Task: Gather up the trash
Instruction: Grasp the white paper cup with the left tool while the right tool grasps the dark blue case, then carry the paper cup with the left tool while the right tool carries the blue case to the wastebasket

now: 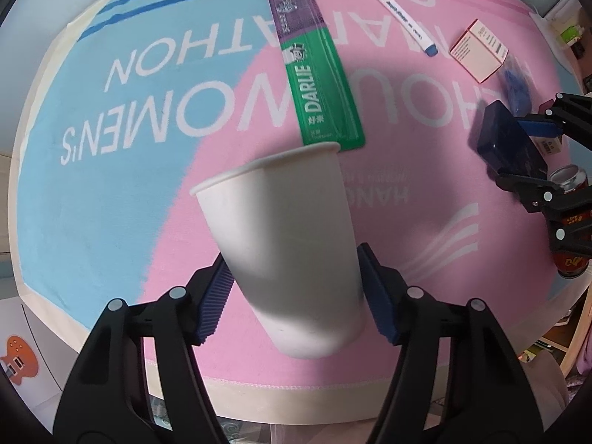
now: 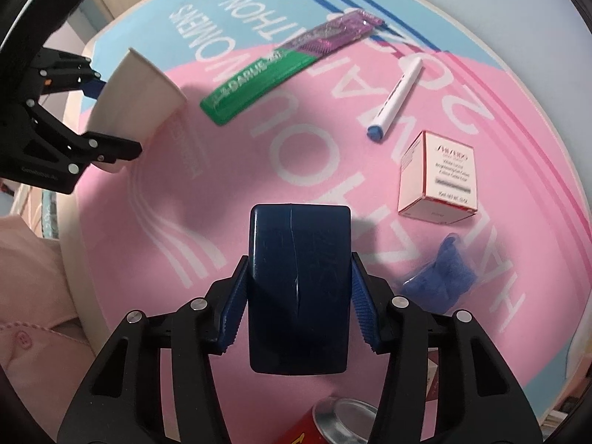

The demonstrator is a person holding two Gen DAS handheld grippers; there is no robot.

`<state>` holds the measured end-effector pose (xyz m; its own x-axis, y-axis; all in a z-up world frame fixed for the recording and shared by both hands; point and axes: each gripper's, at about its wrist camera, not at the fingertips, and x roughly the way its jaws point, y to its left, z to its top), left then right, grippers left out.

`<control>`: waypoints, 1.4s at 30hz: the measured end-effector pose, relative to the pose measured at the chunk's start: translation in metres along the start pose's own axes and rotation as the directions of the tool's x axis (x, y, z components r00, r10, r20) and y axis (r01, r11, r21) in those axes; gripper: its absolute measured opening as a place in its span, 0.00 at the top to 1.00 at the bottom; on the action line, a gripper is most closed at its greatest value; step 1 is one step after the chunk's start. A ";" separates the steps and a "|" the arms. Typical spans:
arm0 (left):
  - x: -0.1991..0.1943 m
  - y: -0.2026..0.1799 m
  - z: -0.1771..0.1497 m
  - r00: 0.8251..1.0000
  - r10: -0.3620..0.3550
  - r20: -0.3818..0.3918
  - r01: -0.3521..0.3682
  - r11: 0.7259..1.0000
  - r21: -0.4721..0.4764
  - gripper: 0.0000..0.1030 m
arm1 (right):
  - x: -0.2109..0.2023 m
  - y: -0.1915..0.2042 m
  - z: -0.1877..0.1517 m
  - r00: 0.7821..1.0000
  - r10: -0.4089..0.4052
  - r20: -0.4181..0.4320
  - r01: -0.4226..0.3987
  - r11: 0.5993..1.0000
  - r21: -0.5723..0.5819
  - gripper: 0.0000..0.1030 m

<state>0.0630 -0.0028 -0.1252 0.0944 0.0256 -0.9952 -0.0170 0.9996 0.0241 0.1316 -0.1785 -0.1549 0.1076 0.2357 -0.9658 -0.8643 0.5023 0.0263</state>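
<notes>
Our left gripper (image 1: 296, 296) clamps the white paper cup (image 1: 285, 244), tilted above the pink-and-blue towel (image 1: 111, 185); our right gripper (image 2: 298, 299) clamps the dark blue box (image 2: 299, 288) — open towel lies between them; the red can (image 2: 333, 421) sits near the edge.

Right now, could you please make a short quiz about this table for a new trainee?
1. True or false: the left gripper is closed on a paper cup.
2. What does the right gripper hold? A) the pen B) a dark blue box C) the red can
3. Fill in: the pen lies between the toothbrush pack and the small ____ carton.

Key
1. True: both pads press on its sides.
2. B: the dark blue box sits between the pads; the red can stands apart.
3. Pink.
</notes>
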 end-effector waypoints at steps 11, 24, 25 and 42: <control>-0.028 -0.004 0.002 0.998 0.001 0.069 -0.008 0.995 0.100 0.39 | -0.026 0.017 -0.001 0.998 -0.001 0.056 -0.003 0.997 0.073 0.49; -0.036 -0.008 -0.009 0.992 -0.072 0.105 0.016 0.889 0.457 0.39 | -0.049 0.061 -0.022 0.989 -0.121 0.085 0.079 0.919 0.387 0.49; -0.037 -0.010 -0.012 0.991 -0.080 0.107 0.016 0.866 0.500 0.39 | -0.050 0.064 -0.025 0.988 -0.132 0.084 0.085 0.905 0.417 0.49; -0.045 -0.117 -0.115 0.981 -0.189 0.047 0.029 0.383 0.923 0.39 | -0.093 0.184 -0.185 0.949 -0.314 -0.023 0.166 0.437 0.884 0.49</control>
<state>-0.0534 -0.1226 -0.0939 0.1427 -0.1629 -0.9763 0.9154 0.3968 0.0676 -0.1283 -0.2618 -0.1080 0.3620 0.0469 -0.9310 0.0743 0.9941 0.0790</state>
